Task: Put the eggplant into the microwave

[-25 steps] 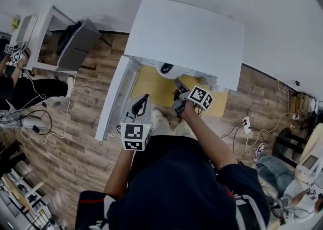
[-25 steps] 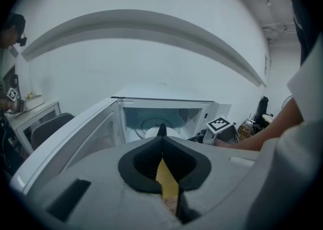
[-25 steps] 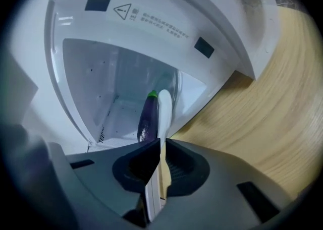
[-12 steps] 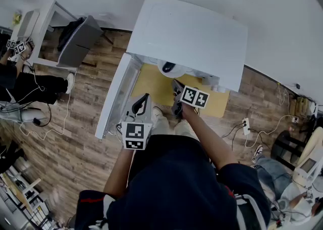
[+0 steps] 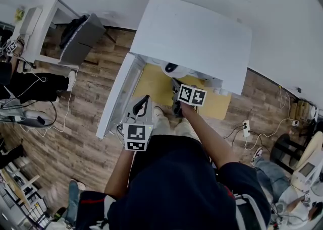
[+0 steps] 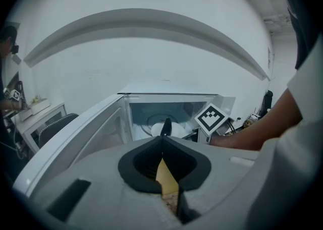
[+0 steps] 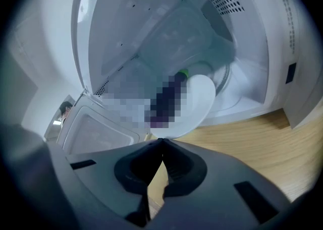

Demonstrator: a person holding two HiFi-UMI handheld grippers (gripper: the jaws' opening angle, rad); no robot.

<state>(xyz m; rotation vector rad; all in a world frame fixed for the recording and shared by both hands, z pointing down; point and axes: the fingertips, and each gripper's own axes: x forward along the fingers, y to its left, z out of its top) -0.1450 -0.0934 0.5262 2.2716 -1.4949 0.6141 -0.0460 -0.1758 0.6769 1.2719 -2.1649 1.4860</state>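
A dark purple eggplant (image 7: pixel 166 98) with a green stem lies on a white plate (image 7: pixel 199 98). My right gripper (image 7: pixel 161 139) is shut on the plate's near rim. The plate sits at the mouth of the open white microwave (image 5: pixel 192 32), partly over its glass turntable (image 7: pixel 227 75). From above, the plate (image 5: pixel 164 70) shows just under the microwave's front edge, with my right gripper (image 5: pixel 173 80) behind it. My left gripper (image 5: pixel 146 97) hangs back by the swung-out door (image 5: pixel 113 98), shut and holding nothing. In the left gripper view the eggplant (image 6: pixel 165 126) shows inside the opening.
The microwave stands on a light wooden tabletop (image 5: pixel 151 87). Its door (image 6: pixel 75 133) is open to the left. A white desk (image 5: pixel 43 32) and grey chair (image 5: pixel 78 40) stand at the far left, beside a seated person (image 5: pixel 30 85). Cables and a power strip (image 5: pixel 246 123) lie on the floor.
My right gripper has moved a little forward and left toward the microwave opening, with the plate in it. The left gripper has stayed where it was.
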